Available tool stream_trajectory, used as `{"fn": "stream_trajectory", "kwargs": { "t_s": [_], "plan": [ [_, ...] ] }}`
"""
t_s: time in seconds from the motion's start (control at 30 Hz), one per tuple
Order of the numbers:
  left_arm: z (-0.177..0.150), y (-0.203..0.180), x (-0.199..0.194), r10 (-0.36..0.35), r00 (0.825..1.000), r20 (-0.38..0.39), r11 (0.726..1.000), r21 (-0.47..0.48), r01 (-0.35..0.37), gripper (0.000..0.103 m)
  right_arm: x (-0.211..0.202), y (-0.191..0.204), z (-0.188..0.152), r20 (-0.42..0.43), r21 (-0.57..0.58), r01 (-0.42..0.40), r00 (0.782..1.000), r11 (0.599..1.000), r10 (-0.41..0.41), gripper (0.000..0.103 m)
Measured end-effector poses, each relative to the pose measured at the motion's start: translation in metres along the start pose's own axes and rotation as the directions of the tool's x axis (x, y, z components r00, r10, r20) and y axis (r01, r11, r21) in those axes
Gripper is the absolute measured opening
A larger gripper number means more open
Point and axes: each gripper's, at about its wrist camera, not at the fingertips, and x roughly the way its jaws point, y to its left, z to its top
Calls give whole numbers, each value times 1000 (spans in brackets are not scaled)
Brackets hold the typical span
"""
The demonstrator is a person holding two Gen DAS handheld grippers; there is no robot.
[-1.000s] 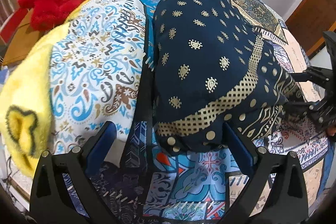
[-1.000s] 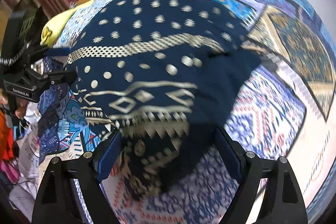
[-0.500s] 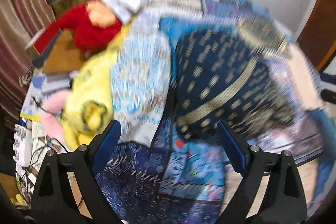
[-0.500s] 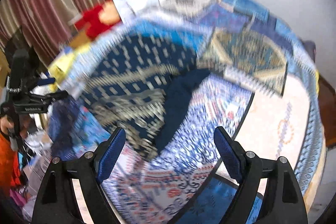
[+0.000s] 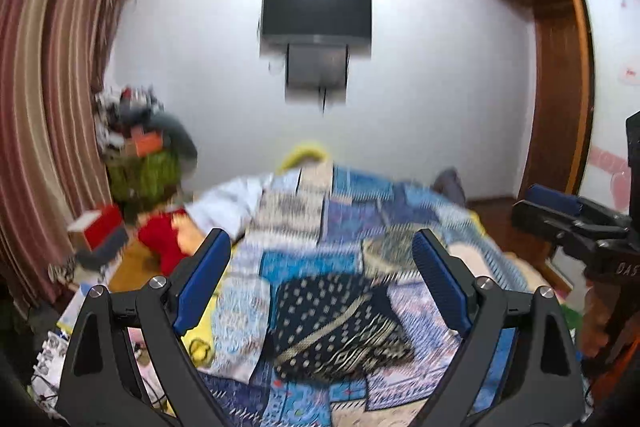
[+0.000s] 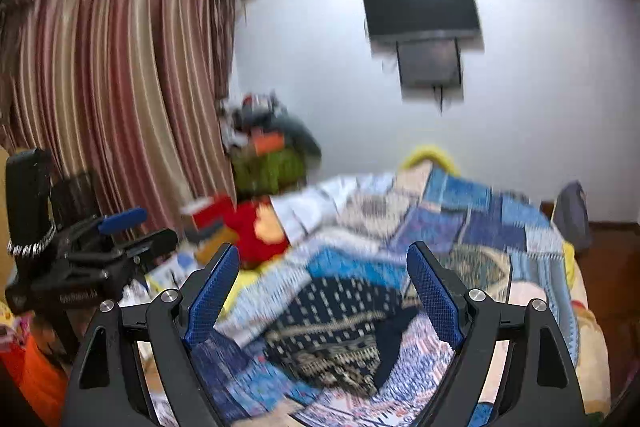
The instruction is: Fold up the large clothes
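Fabric lies folded below me: the navy garment [image 5: 336,327] with its pale dots and gold patterned band rests as a compact bundle on the patchwork bedspread [image 5: 360,215], near the bed's close edge. My left gripper [image 5: 320,291] is held above and back from it, blue pads spread wide with nothing between them; in the left wrist view the garment shows in the gap between the two pads, lower down and well apart from them. My right gripper [image 6: 323,293] is likewise spread and holding nothing. From the right wrist view the same garment [image 6: 336,331] sits between and beneath the pads, with one dark corner trailing toward the right side, again untouched by either finger.

Each gripper catches sight of the other: my right one shows at the right edge of the left wrist view, my left one at the left edge of the right wrist view, both off to the sides of the bed.

Beyond the bed, a red plush toy [image 5: 166,239] lies at the left edge of the bedspread, striped curtains [image 6: 120,99] hang on the left, and a dark television [image 5: 316,13] is mounted on the white wall. Both views are somewhat blurred.
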Motion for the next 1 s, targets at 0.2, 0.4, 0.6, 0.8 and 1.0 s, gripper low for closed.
{"fn": "stream_trajectory", "kwargs": {
  "t_s": [0.2,0.4,0.6,0.8,1.0],
  "plan": [
    [-4,-16,-39,53,993,101,999,-8,-52,93,-41,29,-3,114,-13,39,993,999,-37,85],
    [-20,-15,-39,69,994,82,997,-49,-65,102,-49,41,-20,92,-13,102,991,995,-101,91],
    [-29,-14,-29,63,997,46,995,-80,-59,102,-43,42,-29,80,-33,173,982,984,-170,102],
    [-32,-16,-30,64,997,46,995,-75,-60,102,-36,35,-36,43,-10,184,982,983,-183,103],
    [-33,-21,-30,76,996,53,996,-54,-73,102,-32,32,-38,31,-2,191,981,982,-191,103]
  ]
}}
